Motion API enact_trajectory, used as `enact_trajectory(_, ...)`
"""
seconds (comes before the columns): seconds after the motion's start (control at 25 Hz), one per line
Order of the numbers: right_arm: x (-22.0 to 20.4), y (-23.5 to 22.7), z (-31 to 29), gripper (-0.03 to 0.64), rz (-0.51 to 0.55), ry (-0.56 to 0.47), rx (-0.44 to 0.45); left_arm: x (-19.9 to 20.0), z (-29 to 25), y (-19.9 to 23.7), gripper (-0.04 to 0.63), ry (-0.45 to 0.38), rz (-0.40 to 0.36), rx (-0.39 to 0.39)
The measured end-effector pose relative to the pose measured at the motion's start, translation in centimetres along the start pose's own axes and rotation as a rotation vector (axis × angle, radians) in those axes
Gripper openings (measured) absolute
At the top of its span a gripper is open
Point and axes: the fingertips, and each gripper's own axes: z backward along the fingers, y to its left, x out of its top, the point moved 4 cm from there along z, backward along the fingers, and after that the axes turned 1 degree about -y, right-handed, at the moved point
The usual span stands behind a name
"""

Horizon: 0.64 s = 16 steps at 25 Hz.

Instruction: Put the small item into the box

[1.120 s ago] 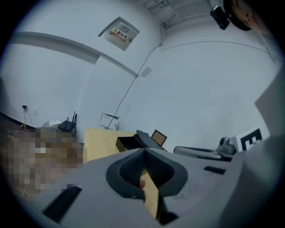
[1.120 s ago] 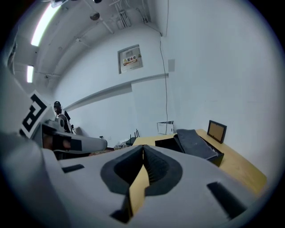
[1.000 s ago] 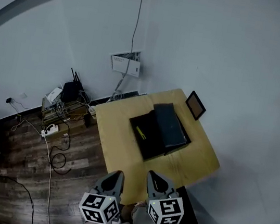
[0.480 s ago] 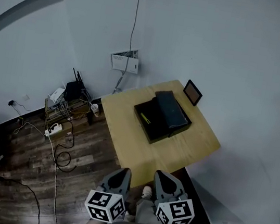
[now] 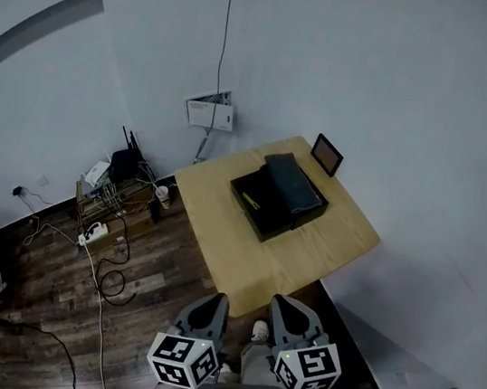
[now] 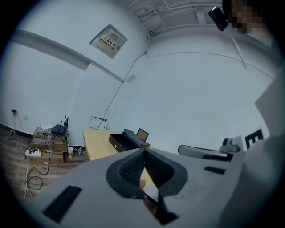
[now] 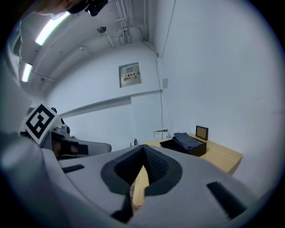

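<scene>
A black box [image 5: 265,203] stands open on the wooden table [image 5: 298,253], its lid [image 5: 293,180] folded back on the right. A small yellow item [image 5: 250,200] lies inside the box. Both grippers hang low at the bottom of the head view, well short of the table's near edge. My left gripper [image 5: 219,301] has its jaws closed tip to tip with nothing between them. My right gripper [image 5: 279,303] is shut the same way and empty. In the left gripper view the box [image 6: 121,141] shows far ahead, as does the box [image 7: 185,144] in the right gripper view.
A small picture frame [image 5: 327,155] stands at the table's far corner. Left of the table, a router [image 5: 122,163], a power strip [image 5: 94,232] and loose cables [image 5: 110,282] lie on the wooden floor. A white leaflet holder [image 5: 209,112] hangs on the wall.
The table and box have shrunk and slid up the head view as the view has drawn back from them. Both grippers have stayed shut and low.
</scene>
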Motion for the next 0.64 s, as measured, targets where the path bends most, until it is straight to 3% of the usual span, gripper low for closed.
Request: enact_trajectory(0.64,0.4,0.4,-1.1,0.0,0.012,-0.013,0.001,0.2,-0.8,2.0,0.003,0.008,0.003,0.0)
